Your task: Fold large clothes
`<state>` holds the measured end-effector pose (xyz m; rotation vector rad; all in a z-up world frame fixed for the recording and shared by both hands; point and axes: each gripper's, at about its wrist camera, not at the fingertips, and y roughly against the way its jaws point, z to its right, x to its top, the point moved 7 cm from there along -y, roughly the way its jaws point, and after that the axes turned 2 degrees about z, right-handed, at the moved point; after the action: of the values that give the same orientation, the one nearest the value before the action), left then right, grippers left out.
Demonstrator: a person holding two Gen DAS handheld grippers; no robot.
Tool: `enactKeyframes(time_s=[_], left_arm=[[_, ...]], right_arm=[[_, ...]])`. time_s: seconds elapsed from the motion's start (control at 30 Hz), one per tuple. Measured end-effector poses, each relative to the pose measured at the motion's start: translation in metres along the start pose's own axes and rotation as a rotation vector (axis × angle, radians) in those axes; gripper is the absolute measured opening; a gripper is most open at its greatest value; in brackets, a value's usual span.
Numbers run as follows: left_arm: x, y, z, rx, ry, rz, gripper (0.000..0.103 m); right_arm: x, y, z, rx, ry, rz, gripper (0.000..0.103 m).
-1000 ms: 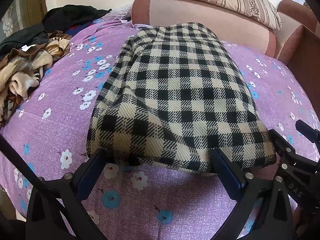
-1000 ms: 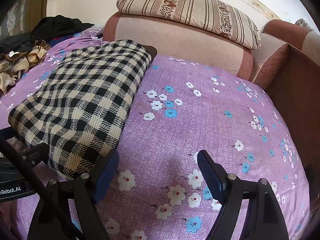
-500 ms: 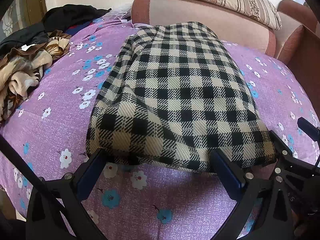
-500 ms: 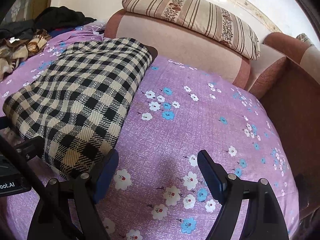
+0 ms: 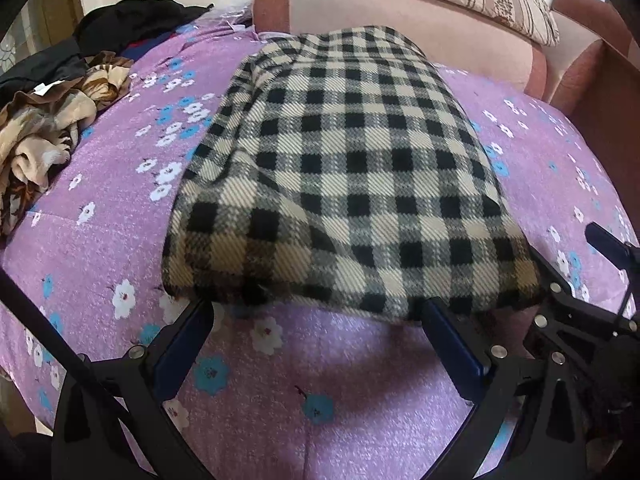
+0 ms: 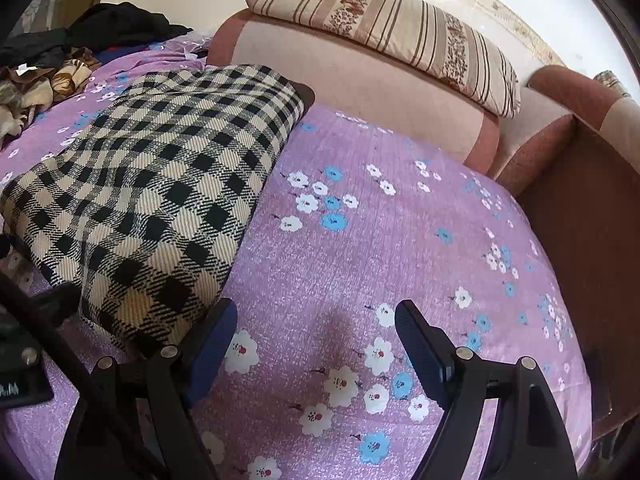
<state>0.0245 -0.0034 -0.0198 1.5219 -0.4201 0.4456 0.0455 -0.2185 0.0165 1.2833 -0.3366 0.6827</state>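
A folded black-and-cream checked garment lies flat on the purple flowered bedspread. My left gripper is open wide, and its two fingertips reach the garment's near edge without pinching it. In the right wrist view the garment lies to the left. My right gripper is open over bare bedspread just right of the garment's near corner, with nothing between its fingers. Part of the right gripper's frame shows beside that corner in the left wrist view.
A heap of brown-beige and black clothes lies at the far left of the bed. A pink bolster with a striped pillow on it runs along the back. A brown wooden side borders the right.
The right wrist view has tilted a little. The garment and both open grippers stay where they were.
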Motion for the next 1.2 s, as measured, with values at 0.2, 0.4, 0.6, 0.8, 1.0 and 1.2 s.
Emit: enactKeyframes(time_s=[0.2,0.4,0.6,0.8,1.0,1.2], left_arm=[[-0.006,0.002,0.006,-0.04,0.001,-0.037,0.103],[-0.007,0.003,0.009,-0.061,0.002,-0.046,0.103],[-0.007,0.003,0.008,-0.062,0.0,-0.048,0.103],[-0.005,0.005,0.008,-0.038,-0.015,-0.027,0.103],[-0.004,0.007,0.008,-0.034,-0.031,-0.005,0.103],[-0.003,0.007,0.005,-0.021,-0.026,0.013,0.103]], right_arm=[[-0.005,-0.006,0.004,0.035,-0.043,-0.054,0.085],[-0.012,-0.013,0.007,0.064,-0.084,-0.104,0.085],[-0.011,-0.009,0.003,0.037,-0.051,-0.084,0.085],[-0.008,-0.002,-0.002,0.011,-0.023,-0.062,0.085],[-0.008,-0.001,-0.001,0.008,-0.02,-0.059,0.085],[-0.005,0.001,0.0,-0.001,-0.01,-0.052,0.085]])
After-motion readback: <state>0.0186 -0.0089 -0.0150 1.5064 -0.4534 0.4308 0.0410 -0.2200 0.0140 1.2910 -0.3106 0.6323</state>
